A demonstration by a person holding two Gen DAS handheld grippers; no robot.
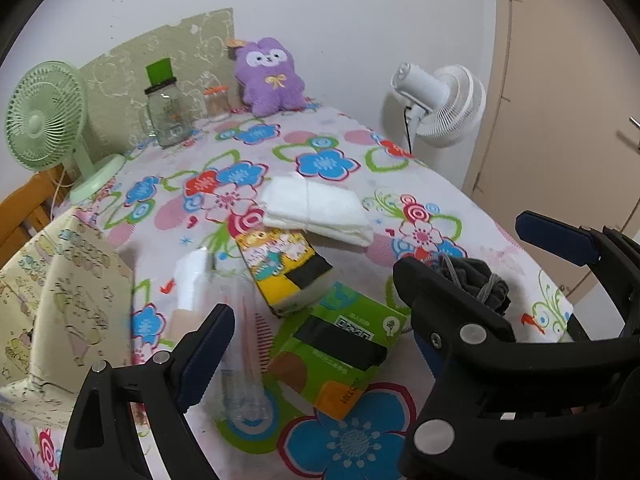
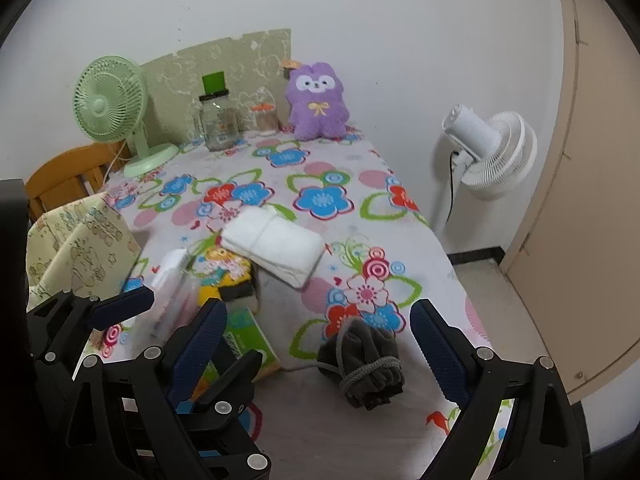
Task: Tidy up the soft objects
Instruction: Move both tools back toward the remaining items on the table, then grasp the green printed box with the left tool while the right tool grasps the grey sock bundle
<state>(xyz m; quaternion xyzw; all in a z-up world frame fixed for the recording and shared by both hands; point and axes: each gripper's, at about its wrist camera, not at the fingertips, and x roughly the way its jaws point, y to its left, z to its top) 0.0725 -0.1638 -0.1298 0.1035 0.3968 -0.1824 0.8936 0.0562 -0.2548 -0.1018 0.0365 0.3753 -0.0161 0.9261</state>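
Observation:
A white folded cloth point(image 1: 316, 210) point(image 2: 276, 244) tied with string rests partly on a yellow pack point(image 1: 280, 268) at mid-table. A grey cloth bundle point(image 1: 476, 280) point(image 2: 368, 360) bound with cord lies near the table's right edge. A purple plush toy point(image 1: 268, 76) point(image 2: 318, 102) sits against the far wall. My left gripper point(image 1: 320, 312) hovers open over a green box point(image 1: 344, 344), touching nothing. My right gripper point(image 2: 318, 306) is open just above the grey bundle, with the bundle between its fingers and untouched. The two grippers' inner fingers overlap.
A cream patterned fabric box point(image 1: 60, 300) point(image 2: 80, 252) stands at the table's left edge. A green fan point(image 2: 108, 100) and a glass jar point(image 2: 218, 120) stand at the back. A white floor fan point(image 2: 492, 148) stands right of the table, and a wooden chair point(image 2: 68, 176) left.

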